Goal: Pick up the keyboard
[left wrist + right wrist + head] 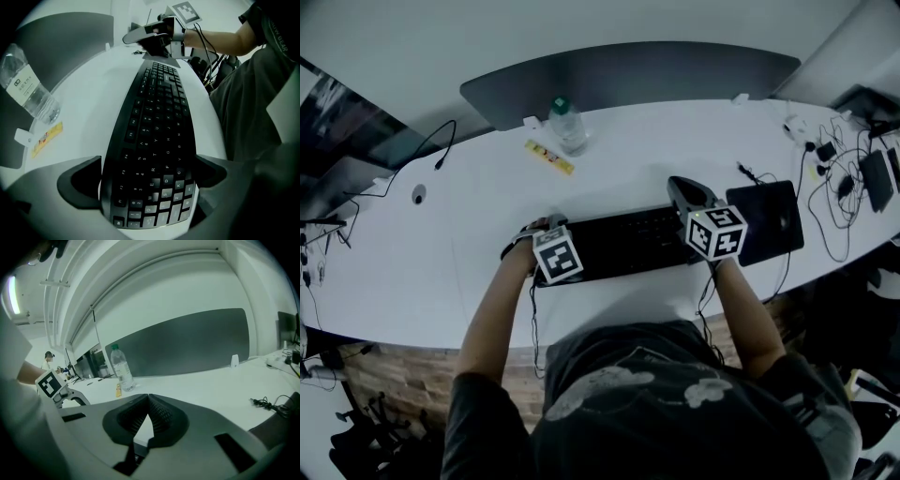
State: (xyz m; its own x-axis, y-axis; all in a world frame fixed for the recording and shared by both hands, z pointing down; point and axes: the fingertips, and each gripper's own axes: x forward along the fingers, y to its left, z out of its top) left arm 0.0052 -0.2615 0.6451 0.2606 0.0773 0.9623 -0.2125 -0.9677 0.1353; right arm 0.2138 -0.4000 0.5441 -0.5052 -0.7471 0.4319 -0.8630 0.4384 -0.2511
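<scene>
A black keyboard (pixel 623 242) lies flat on the white table (pixel 441 244), close to the front edge. My left gripper (pixel 551 225) points steeply down over the keyboard's left end. In the left gripper view, that gripper (pixel 147 187) is open wide, its two fingers (pixel 79 180) straddling the keyboard (pixel 157 126) from the far and near sides. My right gripper (pixel 677 184) hovers over the keyboard's right end, tilted slightly down. Its jaws (pixel 149 397) are shut tip to tip with nothing between them. It also shows beyond the keyboard's far end in the left gripper view (pixel 150 33).
A clear water bottle (pixel 566 124) and a yellow strip (pixel 549 157) sit behind the keyboard. Right of the keyboard lies a black mouse pad (pixel 764 220), with loose cables (pixel 834 197) beyond it. A grey partition (pixel 628 75) lines the table's far edge.
</scene>
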